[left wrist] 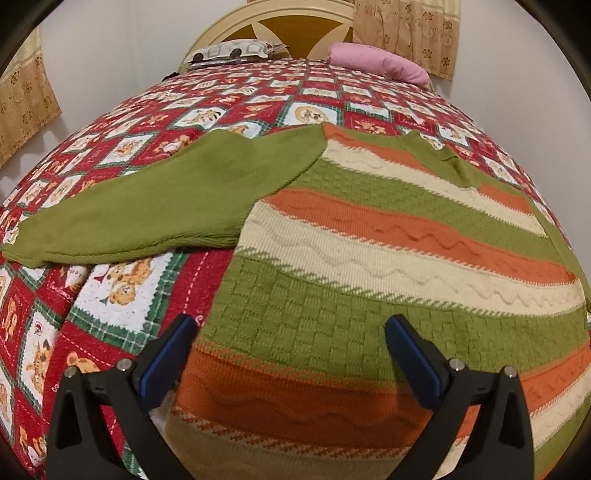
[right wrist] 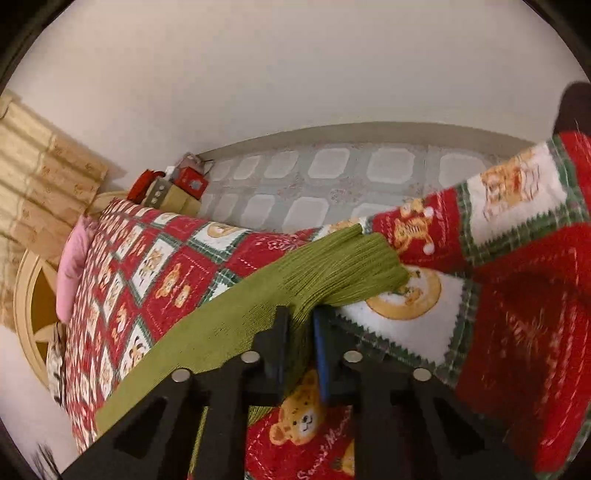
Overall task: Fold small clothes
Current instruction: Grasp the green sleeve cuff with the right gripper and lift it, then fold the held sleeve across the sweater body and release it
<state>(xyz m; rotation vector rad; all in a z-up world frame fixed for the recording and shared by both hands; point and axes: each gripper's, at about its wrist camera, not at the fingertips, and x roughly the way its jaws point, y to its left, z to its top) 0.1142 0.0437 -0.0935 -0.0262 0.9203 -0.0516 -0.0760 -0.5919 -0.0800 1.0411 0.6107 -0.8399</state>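
Between the blue pads of my right hand-held gripper sits the ribbed green cuff of the sweater's sleeve; the jaws are pressed together on it, with the knit bunched in the narrow slot and the cuff's end fanning out past the fingertips. That sleeve runs back from the cuff toward the lower left of the right wrist view, lying on the red bedspread with its teddy-bear squares. Beyond the bed's edge I see a pale tiled floor, some small boxes in the corner and a beige curtain.

My left hand-held gripper is spread wide, its two blue-padded fingers standing apart above the lower part of the sweater, pinching nothing. I cannot tell whether the tips touch the knit. The sweater lies flat on the bed, its body striped green, orange and cream, with the hem end nearest me. Its other green sleeve stretches out to the left across the bedspread. At the far end of the bed are a patterned pillow, a pink pillow and a cream headboard.
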